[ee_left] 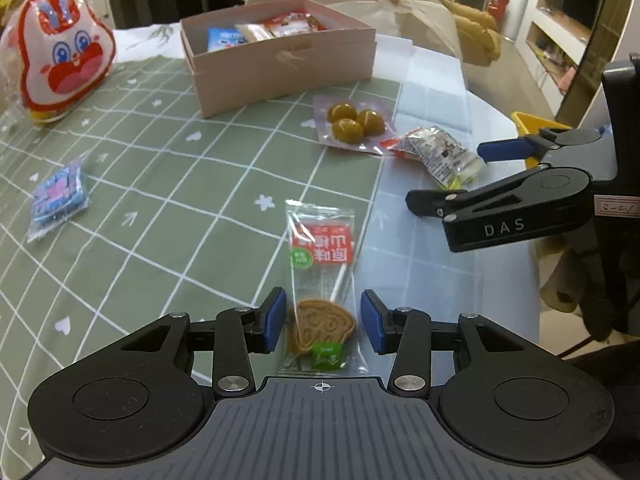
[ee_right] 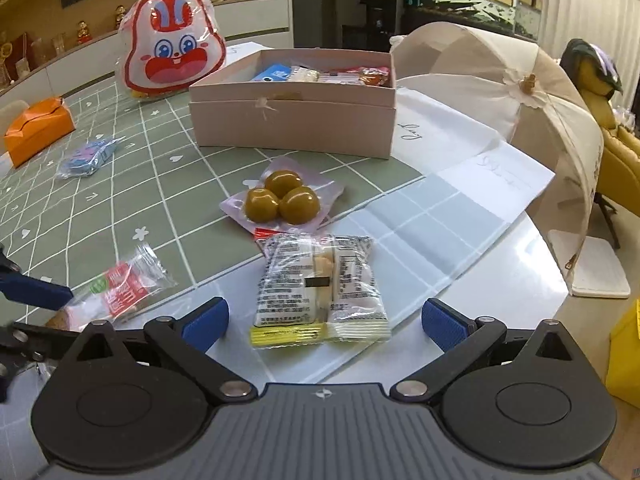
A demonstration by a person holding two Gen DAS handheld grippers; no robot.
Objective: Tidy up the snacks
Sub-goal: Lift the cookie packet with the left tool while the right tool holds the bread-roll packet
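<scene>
Snacks lie scattered on the checked tablecloth (ee_left: 168, 184) of the surface, at 6 o'clock from the pink box (ee_right: 292, 120), which already holds several packets. Left gripper (ee_left: 323, 322): fingers partly spread, straddling the lollipop packet (ee_left: 322, 276) at its biscuit-coloured head, blue pads (ee_left: 276, 320) just beside the film on either side but not seen to press it. Right gripper (ee_right: 325, 320): fingers spread to their widest, with the nougat-style twin packet (ee_right: 320, 290) lying between and just ahead of them, untouched.

Handling, as judged: both packets look light, their clear film slick and crinkly, so a pinch on film alone may slide. The lollipop head appears stiff but brittle; take it across the head with modest force, not at the thin stick. The twin packet looks firm in its middle, with soft sealed ends; grip across its short width at mid-body.

At 12 o'clock from the twin packet sits a vacuum pouch of three chestnut-like balls (ee_right: 282, 198), probably denser and rounded, best held by its flat rim. A blue packet (ee_right: 90, 156) lies toward 10 o'clock, and a rabbit-shaped bag (ee_right: 174, 52) stands at 11 o'clock.
</scene>
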